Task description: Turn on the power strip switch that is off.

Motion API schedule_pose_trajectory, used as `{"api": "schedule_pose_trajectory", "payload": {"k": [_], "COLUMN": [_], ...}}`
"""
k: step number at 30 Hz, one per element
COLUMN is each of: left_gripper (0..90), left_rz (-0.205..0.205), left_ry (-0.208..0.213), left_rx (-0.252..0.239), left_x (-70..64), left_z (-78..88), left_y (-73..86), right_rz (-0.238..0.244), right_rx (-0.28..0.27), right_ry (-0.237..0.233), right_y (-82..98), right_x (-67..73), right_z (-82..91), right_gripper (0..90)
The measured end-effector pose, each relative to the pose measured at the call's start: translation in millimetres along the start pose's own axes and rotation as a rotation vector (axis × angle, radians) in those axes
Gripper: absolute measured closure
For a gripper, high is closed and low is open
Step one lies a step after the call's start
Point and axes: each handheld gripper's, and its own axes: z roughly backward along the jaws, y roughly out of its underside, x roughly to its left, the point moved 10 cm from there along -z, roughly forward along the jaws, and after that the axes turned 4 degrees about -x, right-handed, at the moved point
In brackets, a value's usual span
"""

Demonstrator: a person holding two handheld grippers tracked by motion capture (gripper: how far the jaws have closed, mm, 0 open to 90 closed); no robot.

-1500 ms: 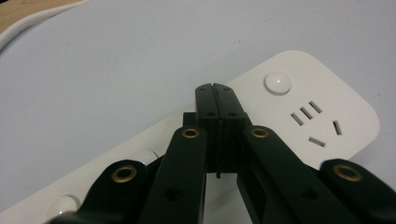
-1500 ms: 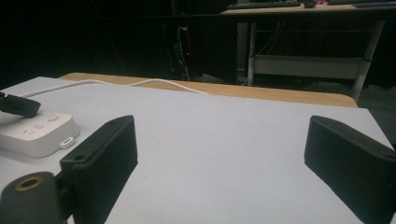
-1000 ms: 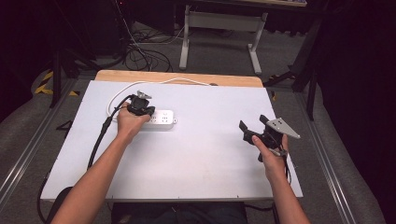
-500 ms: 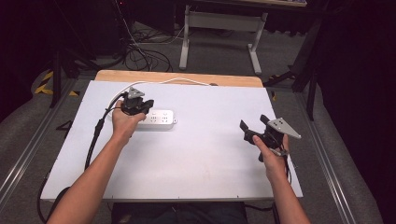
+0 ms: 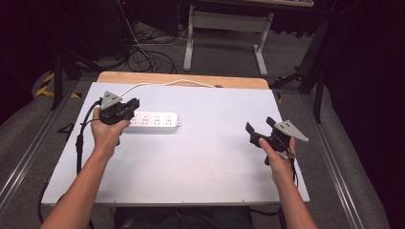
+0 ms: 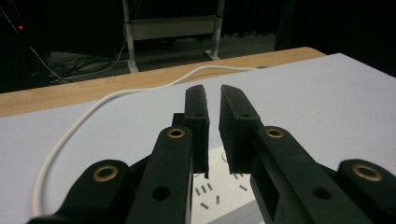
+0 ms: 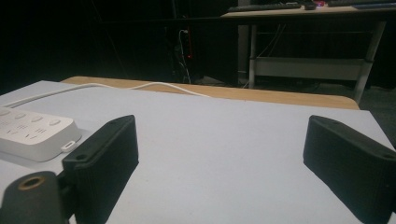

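Observation:
A white power strip (image 5: pixel 155 122) lies flat on the white table (image 5: pixel 200 162), and its white cable (image 5: pixel 162 83) runs to the far wooden edge. My left gripper (image 5: pixel 133 106) hovers just above the strip's left end, pointing right along it. In the left gripper view, my left gripper (image 6: pixel 212 93) shows a narrow gap with nothing in it, its jaws having just been opening above the power strip (image 6: pixel 219 196). My right gripper (image 5: pixel 258 126) rests near the table's right side, jaws wide open and empty. In the right gripper view, my right gripper (image 7: pixel 224 140) faces the power strip (image 7: pixel 32 133).
A wooden strip (image 5: pixel 181 78) borders the table's far edge. Beyond it, on the dark floor, are a metal desk frame (image 5: pixel 224 28) and loose cables (image 5: pixel 143 57). Bare table surface stretches between the two grippers.
My left gripper has lifted and slid left from over the strip's sockets to its left end, and its jaws have parted slightly. The right gripper has stayed put.

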Motion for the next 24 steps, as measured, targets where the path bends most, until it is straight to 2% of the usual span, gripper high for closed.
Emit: {"api": "schedule_pose_trajectory", "payload": {"k": [3, 7, 10, 12, 17, 20, 24], "left_gripper": [79.3, 77.1, 73.0, 71.1, 62.6, 62.1, 47.4], "left_rz": [0.012, 0.022, 0.027, 0.015, 0.015, 0.025, 0.01], "left_ry": [-0.015, -0.034, -0.031, -0.035, -0.063, -0.085, -0.065], "left_rx": [-0.02, -0.04, -0.04, -0.04, -0.058, -0.051, -0.036], "left_x": [8.0, 16.6, 17.6, 17.7, 21.9, 25.9, 27.7], "left_z": [15.7, 28.0, 34.1, 38.8, 52.4, 58.7, 63.4], "left_y": [0.3, 1.0, 3.8, 5.6, 6.7, 9.6, 11.9], "right_rz": [-0.002, -0.004, -0.003, -0.005, -0.003, -0.001, 0.0], "right_rx": [-0.006, -0.002, -0.003, 0.0, 0.005, 0.002, 0.001], "right_ry": [0.004, 0.005, 0.004, 0.003, 0.001, -0.003, -0.013], "right_y": [-1.7, -1.3, -1.4, -1.0, -0.2, -0.5, -0.8], "right_x": [-0.5, -0.6, -0.4, -0.6, -0.3, 0.9, 2.8], "right_z": [0.6, 0.5, 0.4, 0.7, 0.7, 0.3, 0.3], "right_gripper": [11.3, 11.3, 11.5, 11.6, 11.6, 12.0, 13.2]}}
